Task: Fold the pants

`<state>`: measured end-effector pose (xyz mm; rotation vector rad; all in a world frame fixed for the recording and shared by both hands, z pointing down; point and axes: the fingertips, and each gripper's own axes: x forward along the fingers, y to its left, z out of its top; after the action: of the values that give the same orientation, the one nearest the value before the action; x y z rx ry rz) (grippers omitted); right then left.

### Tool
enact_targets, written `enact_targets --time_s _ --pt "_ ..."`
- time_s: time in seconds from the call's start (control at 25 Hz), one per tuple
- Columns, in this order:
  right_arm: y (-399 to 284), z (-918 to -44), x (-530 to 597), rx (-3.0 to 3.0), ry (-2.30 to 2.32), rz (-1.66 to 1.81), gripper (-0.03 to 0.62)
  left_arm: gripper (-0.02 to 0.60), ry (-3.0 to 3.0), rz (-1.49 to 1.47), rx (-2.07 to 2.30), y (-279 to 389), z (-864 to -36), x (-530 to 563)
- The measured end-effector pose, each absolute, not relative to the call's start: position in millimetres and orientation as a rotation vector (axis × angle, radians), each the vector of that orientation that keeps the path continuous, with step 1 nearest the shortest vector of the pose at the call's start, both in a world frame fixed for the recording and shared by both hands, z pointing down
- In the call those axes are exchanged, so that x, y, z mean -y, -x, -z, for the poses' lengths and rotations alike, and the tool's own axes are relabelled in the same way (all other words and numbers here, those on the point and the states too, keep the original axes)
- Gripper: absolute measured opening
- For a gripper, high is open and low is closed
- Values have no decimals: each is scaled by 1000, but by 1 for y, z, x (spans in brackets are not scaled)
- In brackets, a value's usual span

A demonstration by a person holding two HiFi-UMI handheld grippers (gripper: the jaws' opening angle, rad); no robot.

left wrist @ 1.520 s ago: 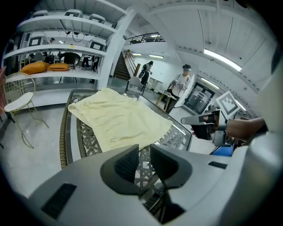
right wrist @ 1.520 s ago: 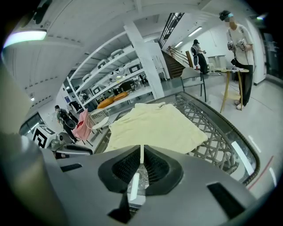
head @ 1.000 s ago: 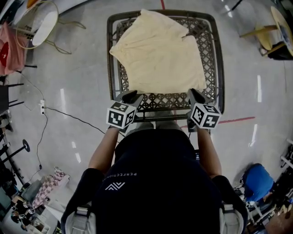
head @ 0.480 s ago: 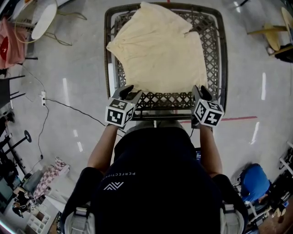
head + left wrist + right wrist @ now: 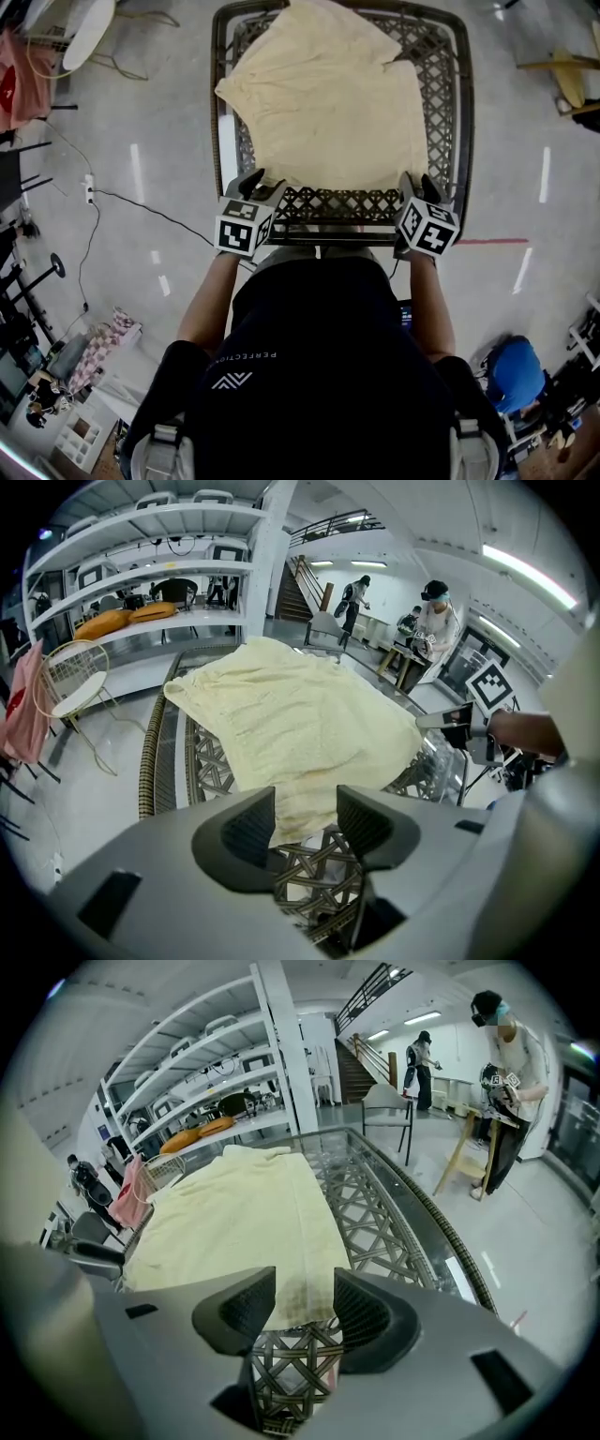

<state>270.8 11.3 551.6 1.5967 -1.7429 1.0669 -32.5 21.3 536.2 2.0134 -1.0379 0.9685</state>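
Note:
Cream pants [image 5: 328,103] lie spread flat on a woven lattice table [image 5: 222,141]. My left gripper [image 5: 260,185] stands at the near left corner of the pants and my right gripper [image 5: 417,185] at the near right corner. In the left gripper view the jaws [image 5: 307,822] have just been opening, and the hem of the pants [image 5: 300,714] lies loose between them, not pressed. In the right gripper view the jaws [image 5: 292,1302] have also just been opening, with the hem corner of the pants [image 5: 244,1218] lying between them on the lattice.
The table's raised rim [image 5: 150,752] runs round the lattice. On the floor are a white round chair [image 5: 80,33], a pink garment [image 5: 9,89], a cable [image 5: 141,211], a blue bag [image 5: 514,375] and wooden furniture [image 5: 562,80]. People stand far off [image 5: 502,1044].
Both grippers' jaws have spread apart at the near hem of the pants, and both grippers have sunk a little toward the table. The pants lie as before.

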Motion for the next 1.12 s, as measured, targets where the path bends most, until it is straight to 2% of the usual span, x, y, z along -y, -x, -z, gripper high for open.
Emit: enact_targets --time_s 0.24,0.72,1.12 --pt "-268 -561 -11 1725 -1562 -1096 173 206 -1975 -983 1020 32 -545 -23" --pt "-271 -570 -13 1693 -1537 -1051 169 163 -1953 -1032 1026 37 -558 -25" --pt "-272 -570 -11 1696 -1546 -1058 163 192 -2061 -1230 1000 29 -563 -29"
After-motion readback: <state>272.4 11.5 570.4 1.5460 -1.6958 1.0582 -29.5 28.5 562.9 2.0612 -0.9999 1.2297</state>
